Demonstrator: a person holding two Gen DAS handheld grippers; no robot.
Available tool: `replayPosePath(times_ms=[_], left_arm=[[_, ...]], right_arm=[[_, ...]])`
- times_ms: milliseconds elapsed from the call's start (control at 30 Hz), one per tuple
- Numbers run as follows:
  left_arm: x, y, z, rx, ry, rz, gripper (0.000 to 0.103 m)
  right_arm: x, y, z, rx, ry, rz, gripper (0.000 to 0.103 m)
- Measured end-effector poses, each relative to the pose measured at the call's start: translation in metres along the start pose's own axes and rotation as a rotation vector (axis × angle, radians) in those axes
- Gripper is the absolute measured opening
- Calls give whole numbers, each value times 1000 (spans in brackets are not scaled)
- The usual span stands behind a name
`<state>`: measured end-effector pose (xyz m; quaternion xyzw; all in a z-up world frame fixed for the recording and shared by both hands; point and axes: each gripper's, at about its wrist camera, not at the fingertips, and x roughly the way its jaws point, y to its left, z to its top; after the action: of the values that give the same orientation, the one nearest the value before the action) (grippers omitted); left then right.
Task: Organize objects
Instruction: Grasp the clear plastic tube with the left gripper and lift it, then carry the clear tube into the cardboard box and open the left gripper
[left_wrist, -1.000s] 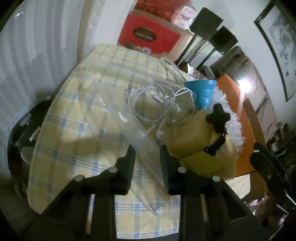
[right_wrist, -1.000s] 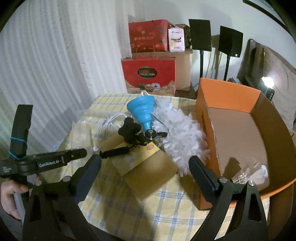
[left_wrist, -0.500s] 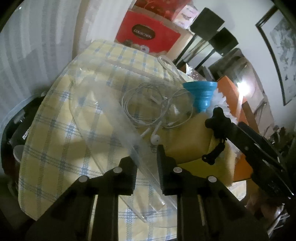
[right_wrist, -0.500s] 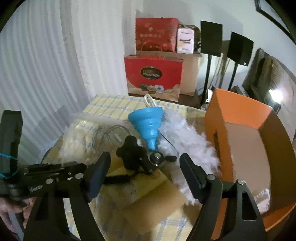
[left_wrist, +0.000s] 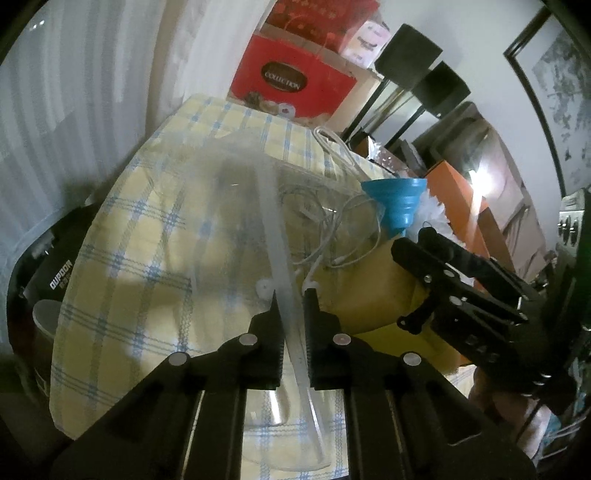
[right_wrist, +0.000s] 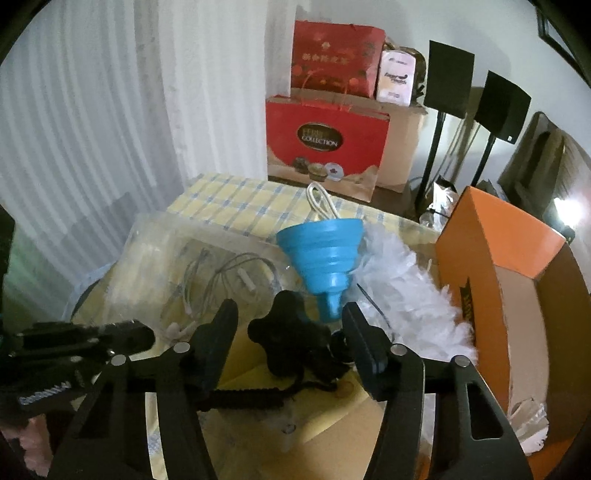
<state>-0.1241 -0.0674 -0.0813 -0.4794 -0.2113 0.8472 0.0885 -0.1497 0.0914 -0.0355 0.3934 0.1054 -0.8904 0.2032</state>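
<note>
My left gripper (left_wrist: 292, 299) is shut on the sealed edge of a clear plastic bag (left_wrist: 229, 192) that lies on the checked tablecloth, with white earphones (left_wrist: 332, 229) in or on it. My right gripper (right_wrist: 290, 317) hangs low over a yellow envelope (right_wrist: 332, 424). Its jaws are closing with a black knob on a cord (right_wrist: 288, 332) between them, and the pads are not touching it. A blue folding funnel (right_wrist: 325, 251) stands just behind the knob. A white fluffy duster (right_wrist: 406, 295) lies to its right.
An open orange box (right_wrist: 480, 240) stands at the right with crinkled clear wrap inside. Red gift bags (right_wrist: 325, 144) and black speaker stands are behind the table. A white curtain hangs at the left. A dark appliance (left_wrist: 55, 280) sits below the table's left edge.
The left jaws have closed onto the bag's edge. The right gripper has moved forward and down over the black knob with its jaws narrowing, and now shows in the left wrist view.
</note>
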Motion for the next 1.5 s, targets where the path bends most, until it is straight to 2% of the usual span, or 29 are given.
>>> replayPosePath(times_ms=[67,133,400,667,1067,1500], left_arm=[[0,1,0,-2,-1,1,6],[-1,1,-1,-1,-3,2,5],[-11,-3,1,14,-28,2,5],[-34,-25,12,52,-62,-40,5],[-49,-93,20,175,-67,-124,5],[-33,-183,22,304,-34,-192,5]], right_arm=[[4,2,0,-10,4,-7,48],[5,3,0,-14,2,0,43],[-6,0,1,1,-24,23,42],[-39,-17,5,61,-48,51,42],[-90,-67,-2,140,-89,4,42],[-125,-134,-23,230,-98,-89,42]])
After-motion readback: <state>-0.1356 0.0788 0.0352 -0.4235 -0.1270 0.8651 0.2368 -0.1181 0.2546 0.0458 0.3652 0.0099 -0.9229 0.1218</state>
